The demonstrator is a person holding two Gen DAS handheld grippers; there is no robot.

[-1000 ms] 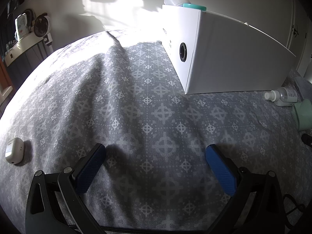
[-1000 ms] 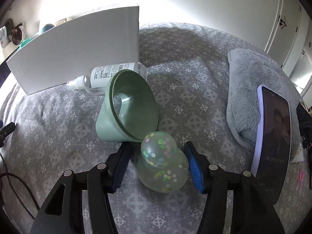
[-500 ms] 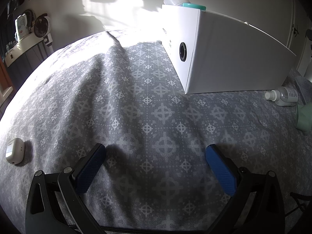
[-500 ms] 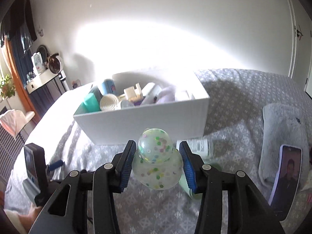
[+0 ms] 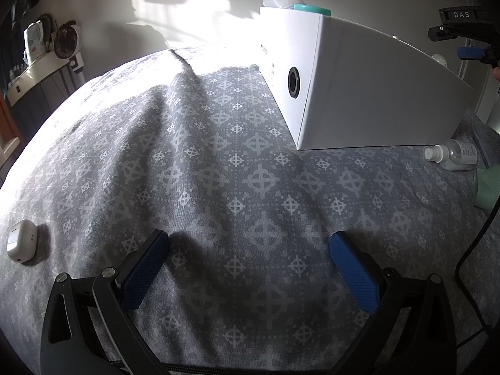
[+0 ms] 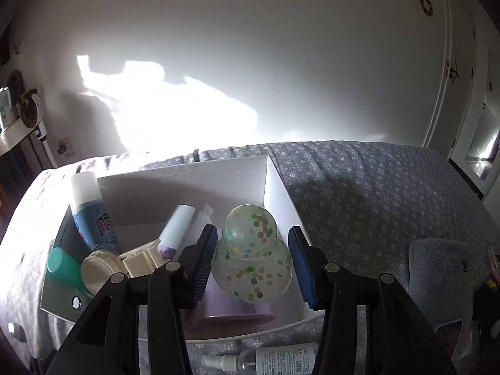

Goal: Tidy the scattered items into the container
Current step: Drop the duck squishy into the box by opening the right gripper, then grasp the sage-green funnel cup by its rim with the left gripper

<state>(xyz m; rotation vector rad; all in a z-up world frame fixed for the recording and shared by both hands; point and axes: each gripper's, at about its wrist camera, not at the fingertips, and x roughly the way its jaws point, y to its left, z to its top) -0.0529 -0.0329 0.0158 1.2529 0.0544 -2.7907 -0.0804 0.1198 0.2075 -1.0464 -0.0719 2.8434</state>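
Patterned bedspread [image 6: 359, 187]; glossy speckled double-bulb toy [image 6: 251, 256] above white box [image 6: 278, 187]

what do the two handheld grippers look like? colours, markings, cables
Both alike: the left gripper and right gripper have matte black skeletal frames with triangular cutouts, silver pivot bolts, and blue textured pads. White "DAS" lettering marks the right one's body. A black cable trails nearby.

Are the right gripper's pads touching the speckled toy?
Apart. Right wrist view: right gripper jaws opening, visible gaps beside the speckled toy over the white box.
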